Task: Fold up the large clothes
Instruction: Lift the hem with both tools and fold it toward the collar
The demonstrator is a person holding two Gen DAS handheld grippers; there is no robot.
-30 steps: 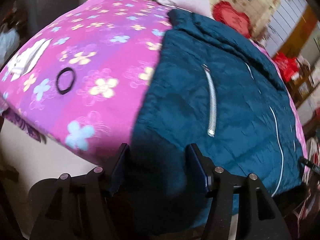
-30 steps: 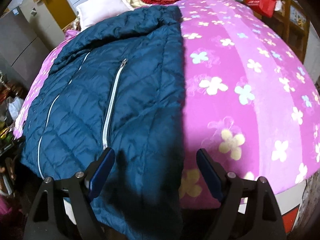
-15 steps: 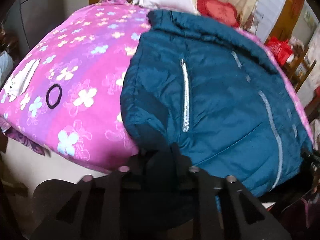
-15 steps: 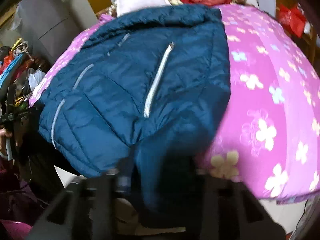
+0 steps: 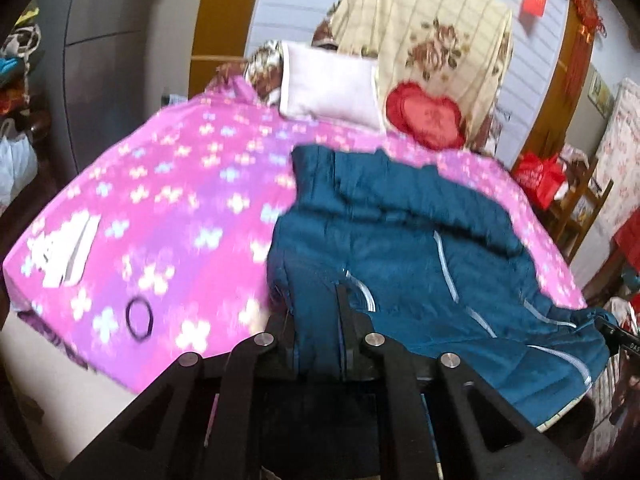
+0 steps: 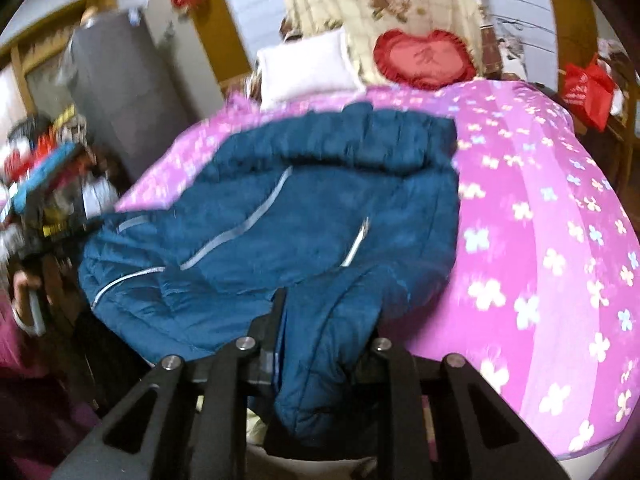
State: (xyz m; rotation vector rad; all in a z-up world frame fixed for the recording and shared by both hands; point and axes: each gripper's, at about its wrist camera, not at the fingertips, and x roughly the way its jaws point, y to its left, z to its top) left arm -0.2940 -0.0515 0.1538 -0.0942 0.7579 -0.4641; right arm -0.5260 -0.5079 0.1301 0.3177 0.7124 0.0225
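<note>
Pinching the blue jacket (image 5: 400, 248) hem, both tools, left tool (image 5: 316, 332) and right tool (image 6: 320, 340), lift it off the bed (image 5: 180, 200).

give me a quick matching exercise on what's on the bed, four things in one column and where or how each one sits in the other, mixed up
Things:
1. jacket
2. hair tie
3. white pillow
4. red heart cushion

Places or states:
A. lies flat on the pink bedspread near the foot of the bed
B. near hem clamped in both grippers, left gripper and right gripper
C. at the head of the bed, against the floral quilt
D. at the head of the bed, left of the heart

Pairs: 1-B, 2-A, 3-D, 4-C
</note>
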